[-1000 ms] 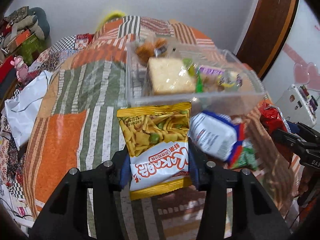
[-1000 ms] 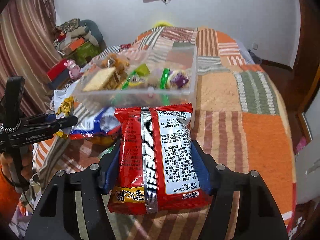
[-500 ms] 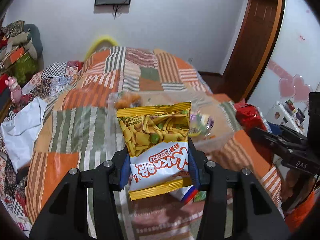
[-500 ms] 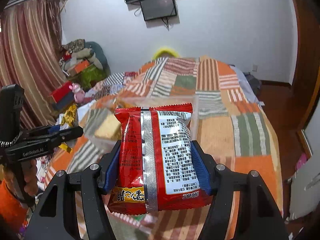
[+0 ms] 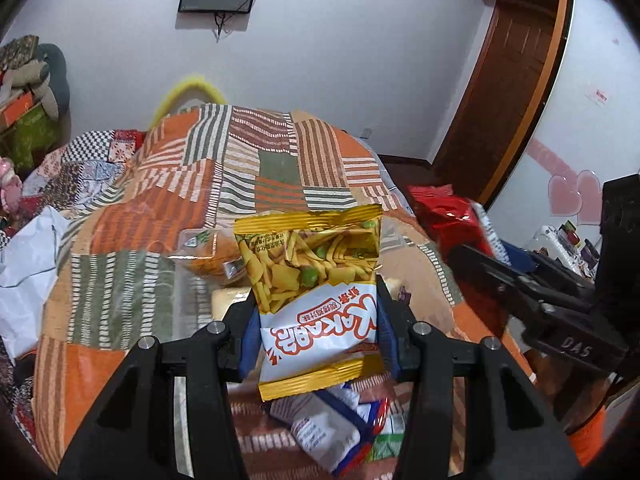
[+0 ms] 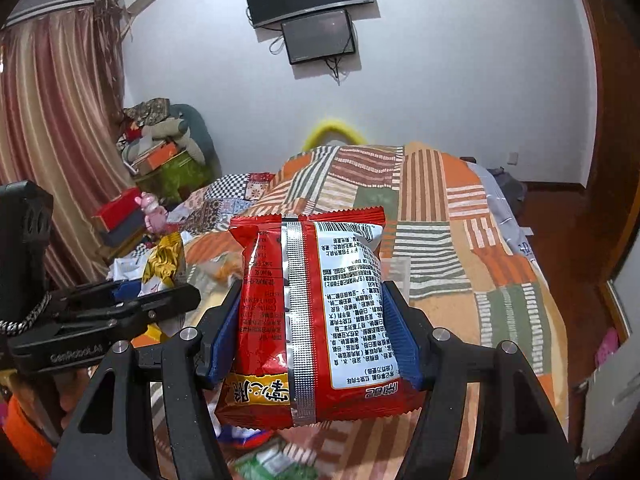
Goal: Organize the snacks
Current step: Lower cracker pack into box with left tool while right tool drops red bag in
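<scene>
My left gripper (image 5: 316, 320) is shut on a yellow and white snack bag (image 5: 316, 292) and holds it up above the bed. My right gripper (image 6: 312, 320) is shut on a red snack bag (image 6: 316, 312), its printed back facing the camera. The red bag also shows at the right of the left wrist view (image 5: 444, 220). The clear plastic bin (image 5: 200, 280) with an orange packet (image 5: 212, 256) lies behind and below the yellow bag, mostly hidden. Loose white, blue and green packets (image 5: 332, 432) lie on the quilt below the left gripper.
The patchwork quilt (image 5: 140, 240) covers the bed. White bags (image 5: 24, 264) and clutter (image 6: 160, 160) lie at the left. A wooden door (image 5: 508, 92) stands at the right, screens (image 6: 316, 12) hang on the far wall. The left gripper appears in the right wrist view (image 6: 100, 316).
Both grippers have risen and tilted up with their bags held fast. The bin and loose packets have dropped lower in view and are now mostly hidden behind the bags.
</scene>
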`<move>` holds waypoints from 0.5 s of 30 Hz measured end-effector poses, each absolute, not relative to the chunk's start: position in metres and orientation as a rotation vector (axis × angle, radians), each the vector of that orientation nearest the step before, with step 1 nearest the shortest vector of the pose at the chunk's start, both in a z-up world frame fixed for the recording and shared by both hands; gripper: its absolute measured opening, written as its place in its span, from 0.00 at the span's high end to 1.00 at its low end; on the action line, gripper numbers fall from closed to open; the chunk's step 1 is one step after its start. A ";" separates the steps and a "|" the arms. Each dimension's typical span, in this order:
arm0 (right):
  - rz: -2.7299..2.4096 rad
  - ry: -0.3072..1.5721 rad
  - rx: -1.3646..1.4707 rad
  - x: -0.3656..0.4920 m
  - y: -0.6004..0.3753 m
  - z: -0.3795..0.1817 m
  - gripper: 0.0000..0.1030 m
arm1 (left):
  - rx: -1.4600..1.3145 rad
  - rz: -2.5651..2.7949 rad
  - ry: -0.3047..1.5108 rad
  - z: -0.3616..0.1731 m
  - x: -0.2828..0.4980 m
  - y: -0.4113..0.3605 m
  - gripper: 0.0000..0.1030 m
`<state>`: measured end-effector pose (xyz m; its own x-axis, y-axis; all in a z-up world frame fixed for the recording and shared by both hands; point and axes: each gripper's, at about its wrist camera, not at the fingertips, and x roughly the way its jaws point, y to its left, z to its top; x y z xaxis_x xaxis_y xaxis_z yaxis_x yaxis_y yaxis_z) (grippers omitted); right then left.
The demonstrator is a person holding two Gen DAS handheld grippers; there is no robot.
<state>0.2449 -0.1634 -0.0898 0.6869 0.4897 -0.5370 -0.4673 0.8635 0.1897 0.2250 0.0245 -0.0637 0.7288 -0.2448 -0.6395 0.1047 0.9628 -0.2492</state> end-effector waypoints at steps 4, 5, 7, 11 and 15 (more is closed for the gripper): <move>0.523 0.646 0.042 0.263 -0.158 -0.099 0.40 | -0.196 -0.192 0.754 -0.073 0.244 0.019 0.53; 0.518 0.656 0.042 0.268 -0.156 -0.103 0.40 | -0.192 -0.192 0.760 -0.076 0.249 0.018 0.53; 0.515 0.670 0.039 0.274 -0.154 -0.107 0.40 | -0.188 -0.193 0.776 -0.082 0.259 0.015 0.53; 0.514 0.706 0.018 0.288 -0.148 -0.117 0.40 | -0.185 -0.190 0.806 -0.094 0.277 0.011 0.53; 0.503 0.745 -0.020 0.297 -0.142 -0.126 0.40 | -0.178 -0.175 0.842 -0.106 0.291 0.012 0.53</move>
